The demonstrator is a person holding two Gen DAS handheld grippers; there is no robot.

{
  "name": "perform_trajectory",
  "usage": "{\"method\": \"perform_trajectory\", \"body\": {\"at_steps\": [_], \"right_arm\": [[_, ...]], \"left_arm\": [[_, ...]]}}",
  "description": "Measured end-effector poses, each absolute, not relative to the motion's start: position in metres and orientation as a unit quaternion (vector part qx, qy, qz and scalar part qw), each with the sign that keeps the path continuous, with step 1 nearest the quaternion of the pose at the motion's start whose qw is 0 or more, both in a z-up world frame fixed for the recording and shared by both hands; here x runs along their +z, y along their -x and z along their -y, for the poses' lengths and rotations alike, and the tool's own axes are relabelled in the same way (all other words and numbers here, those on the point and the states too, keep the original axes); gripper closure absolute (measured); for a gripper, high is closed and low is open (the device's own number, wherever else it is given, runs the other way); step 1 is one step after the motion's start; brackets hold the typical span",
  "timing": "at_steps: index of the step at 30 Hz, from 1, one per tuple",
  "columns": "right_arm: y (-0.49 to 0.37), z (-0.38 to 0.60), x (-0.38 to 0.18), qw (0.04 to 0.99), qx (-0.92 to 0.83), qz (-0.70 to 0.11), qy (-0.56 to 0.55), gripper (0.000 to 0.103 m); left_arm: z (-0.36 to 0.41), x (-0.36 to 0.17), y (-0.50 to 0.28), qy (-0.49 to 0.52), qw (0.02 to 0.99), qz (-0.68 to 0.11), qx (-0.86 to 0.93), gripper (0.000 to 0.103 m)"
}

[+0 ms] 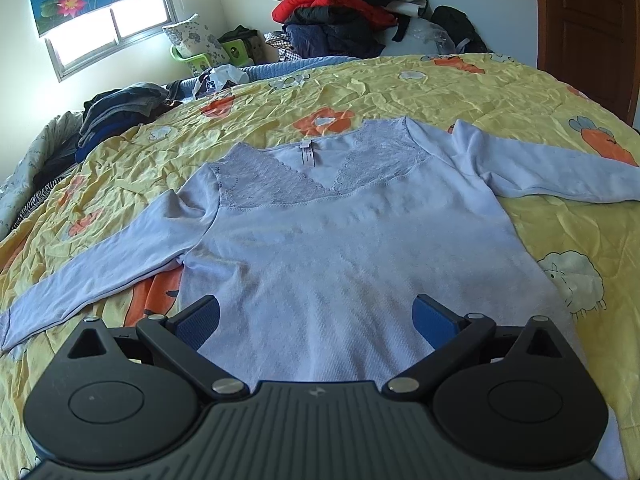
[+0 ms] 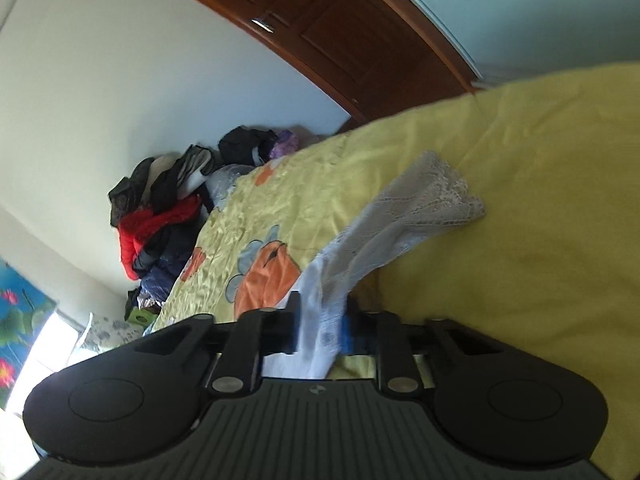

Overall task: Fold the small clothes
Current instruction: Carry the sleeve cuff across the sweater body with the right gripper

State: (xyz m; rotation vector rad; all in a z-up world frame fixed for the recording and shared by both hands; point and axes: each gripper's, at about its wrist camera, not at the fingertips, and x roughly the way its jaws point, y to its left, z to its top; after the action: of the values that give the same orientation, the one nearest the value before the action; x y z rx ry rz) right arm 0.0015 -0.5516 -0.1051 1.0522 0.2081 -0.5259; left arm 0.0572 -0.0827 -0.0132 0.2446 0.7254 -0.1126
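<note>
your right gripper (image 2: 320, 332) is pinching the lacy sleeve cuff (image 2: 432, 196); left gripper (image 1: 316, 322) gapes empty over the top (image 1: 320, 240). yanking could snag that lace.

Neck tag: a small pale tag (image 1: 305, 155) is sewn inside the back neckline of the light blue long-sleeved top (image 1: 320, 248); faint print runs down it, too small to read.
Left hand-held gripper body: a small pale emblem (image 1: 313, 392) sits at the middle of the ribbed dark housing; it is a mark, not letters.
Right hand-held gripper body: the same kind of small emblem (image 2: 316, 390) sits on its housing; no words beside it.
Quilt: the yellow quilt (image 1: 440, 84) bears only cartoon carrots, sheep and flowers.
Readable text overall: none.
</note>
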Motion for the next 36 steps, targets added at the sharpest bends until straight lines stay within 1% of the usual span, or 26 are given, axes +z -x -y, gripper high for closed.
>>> {"method": "perform_trajectory", "body": {"at_steps": [4, 14, 26, 36], "right_arm": [[-0.013, 0.554, -0.105, 0.818, -0.236, -0.089, -0.517, 0.091], [-0.061, 0.512, -0.071, 0.859, -0.152, -0.114, -0.475, 0.091], [-0.113, 0.428, -0.053, 0.874, -0.045, -0.163, -0.455, 0.093], [-0.135, 0.356, -0.037, 0.876, 0.022, -0.198, -0.439, 0.093]], "left_arm": [[0.074, -0.013, -0.06, -0.112, 0.927, -0.355, -0.048, 0.0], [0.058, -0.016, -0.073, -0.101, 0.926, -0.363, -0.02, 0.0], [0.042, -0.023, -0.082, -0.091, 0.924, -0.372, 0.002, 0.0], [0.025, -0.025, -0.084, -0.078, 0.923, -0.375, 0.016, 0.0]]}}
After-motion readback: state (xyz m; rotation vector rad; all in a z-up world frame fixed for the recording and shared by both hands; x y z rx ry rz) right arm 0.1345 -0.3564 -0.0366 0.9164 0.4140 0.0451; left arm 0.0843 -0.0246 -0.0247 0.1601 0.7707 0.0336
